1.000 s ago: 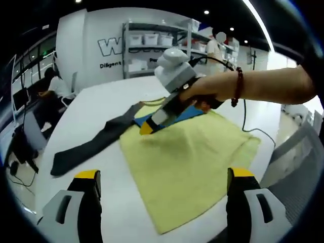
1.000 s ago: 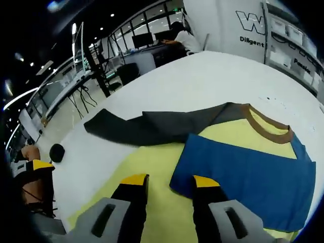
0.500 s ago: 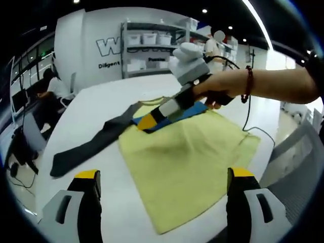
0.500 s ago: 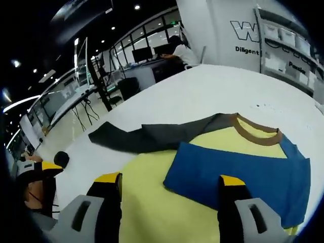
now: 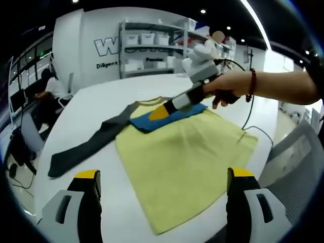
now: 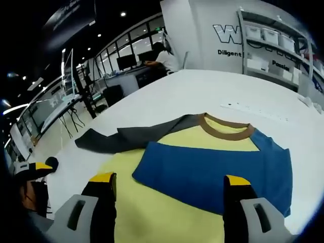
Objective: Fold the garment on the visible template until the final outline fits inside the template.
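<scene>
- Two tongs, both spread wide and holding nothing: left gripper (image 5: 161, 190) low over the near hem, right gripper (image 6: 168, 195) over the chest of the garment (image 5: 182, 157).
- Lying flat on the white table (image 5: 91, 109), ahead of both sets of jaws: yellow body, brown collar (image 6: 225, 129), blue sleeve (image 6: 217, 169) folded across the chest, grey sleeve (image 5: 83, 147) stretched out flat, off to the left of the left tongs.
- Likely trouble one: grey sleeve left trailing far outside any final outline, if only the body gets folded.
- Likely trouble two: blue sleeve sliding off the chest if the cloth beneath is dragged rather than lifted.
- Likely trouble three: a one-layer pinch at the hem, giving a crooked fold and wrinkles.
- Hard to make out: no template outline anywhere under or round the cloth, probably covered by it; cannot tell whether the present shape fits.
- Cut off: the garment's edge nearest the right jaws, below that view's bottom.
- Seen from the left side: right tongs in a hand (image 5: 225, 88), tip just above the blue sleeve; touching or not, cannot tell.
</scene>
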Available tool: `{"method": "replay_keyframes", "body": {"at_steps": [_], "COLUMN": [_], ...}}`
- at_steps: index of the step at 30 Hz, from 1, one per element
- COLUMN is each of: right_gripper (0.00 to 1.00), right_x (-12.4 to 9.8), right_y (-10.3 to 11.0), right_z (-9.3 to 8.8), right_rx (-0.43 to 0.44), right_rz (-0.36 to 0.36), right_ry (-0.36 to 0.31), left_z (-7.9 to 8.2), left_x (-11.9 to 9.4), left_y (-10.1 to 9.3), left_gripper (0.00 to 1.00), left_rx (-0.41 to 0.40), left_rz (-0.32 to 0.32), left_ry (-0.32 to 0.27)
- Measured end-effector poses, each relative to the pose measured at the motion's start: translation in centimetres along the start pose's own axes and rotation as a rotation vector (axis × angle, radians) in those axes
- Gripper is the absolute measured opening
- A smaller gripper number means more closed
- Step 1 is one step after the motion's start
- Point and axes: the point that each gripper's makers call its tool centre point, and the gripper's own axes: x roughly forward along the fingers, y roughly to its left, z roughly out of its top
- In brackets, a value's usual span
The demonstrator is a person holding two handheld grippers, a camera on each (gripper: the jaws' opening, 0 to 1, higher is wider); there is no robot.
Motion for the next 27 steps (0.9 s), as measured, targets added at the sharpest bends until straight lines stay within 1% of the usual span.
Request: {"method": "replay_keyframes", "body": {"at_steps": [4, 8, 12, 17, 18, 20, 24, 27], "right_gripper": [0.9, 0.99, 0.99, 0.99, 0.99, 0.98, 0.96, 0.92], "right_x": [-0.8, -1.6, -2.7, -3.9, -4.0, -4.5, -5.1, -5.5], "right_y": [-1.4, -3.2, -5.7, -8.5, -8.7, -9.9, -11.5, -12.6], "right_z": [-0.1, -0.5, -1.1, -1.4, -1.4, -1.7, -2.5, -3.2], "right_rx": [0.007, 0.006, 0.025, 0.095, 0.098, 0.111, 0.127, 0.147], "right_rz": [-0.029, -0.066, -0.113, -0.167, -0.17, -0.189, -0.218, -0.24], "right_ry": [-0.008, -0.013, -0.009, -0.023, -0.024, -0.024, -0.009, -0.006], "left_z": [0.0, 0.0, -0.1, -0.1, -0.1, -0.1, -0.1, -0.1], "left_x": [0.0, 0.0, 0.0, 0.1, 0.0, 0.0, 0.0, 0.0], "left_y": [-0.1, -0.2, -0.3, -0.4, -0.3, -0.2, -0.2, -0.2], "left_gripper": [0.99, 0.99, 0.99, 0.99, 0.99, 0.99, 0.99, 0.99], "left_rx": [0.005, 0.008, 0.012, 0.017, 0.016, 0.011, 0.008, 0.009], "left_rz": [-0.001, -0.005, -0.005, -0.009, -0.008, -0.004, -0.005, -0.004], "left_ry": [0.0, 0.002, 0.007, 0.012, 0.011, 0.01, 0.009, 0.009]}}
